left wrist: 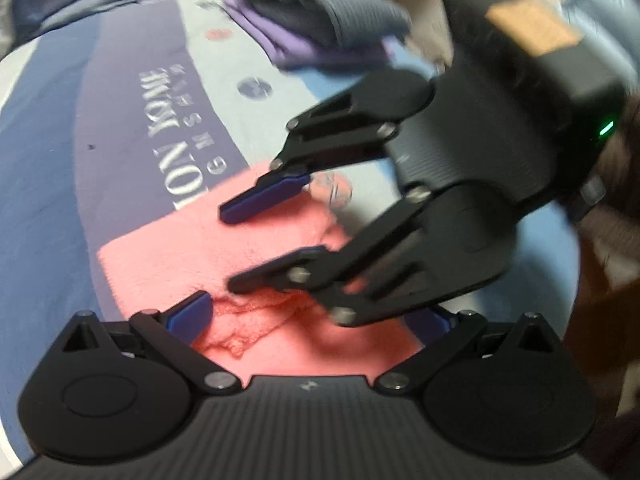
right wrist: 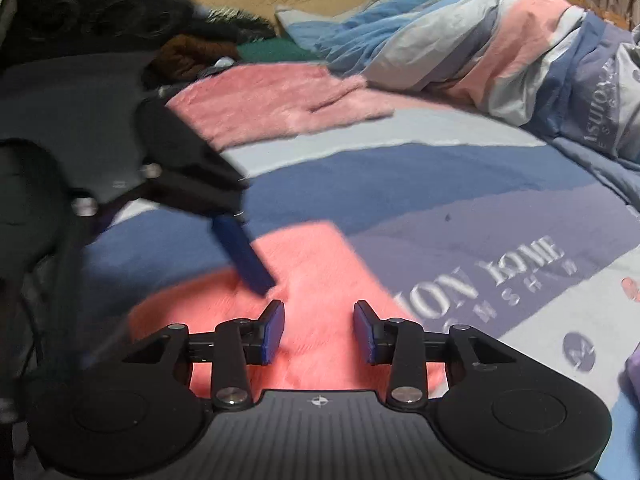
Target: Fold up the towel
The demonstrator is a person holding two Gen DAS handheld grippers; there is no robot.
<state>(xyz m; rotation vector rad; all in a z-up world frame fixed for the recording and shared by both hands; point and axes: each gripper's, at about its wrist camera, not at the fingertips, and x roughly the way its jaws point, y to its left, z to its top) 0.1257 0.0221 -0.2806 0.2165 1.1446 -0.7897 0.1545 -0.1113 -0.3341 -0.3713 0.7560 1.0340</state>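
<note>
A pink towel (left wrist: pixel 160 256) lies flat on the striped bed sheet (left wrist: pixel 60 184), with a rumpled edge just in front of my left gripper (left wrist: pixel 314 308). That gripper is open, its fingers spread wide low over the towel and holding nothing. My right gripper (left wrist: pixel 228 250) reaches in from the right, also open, with its blue pads hovering over the towel's middle. In the right wrist view the right gripper (right wrist: pixel 319 312) stands open above the towel (right wrist: pixel 320 256), and one blue finger (right wrist: pixel 244 256) of the left gripper touches down on the towel's left part.
A folded grey towel (left wrist: pixel 320 8) lies on a folded purple one (left wrist: pixel 320 54) at the far side of the sheet. A bunched quilt (right wrist: pixel 480 40), a fluffy pink cloth (right wrist: pixel 272 100) and dark clothing (right wrist: pixel 184 52) lie further back on the bed.
</note>
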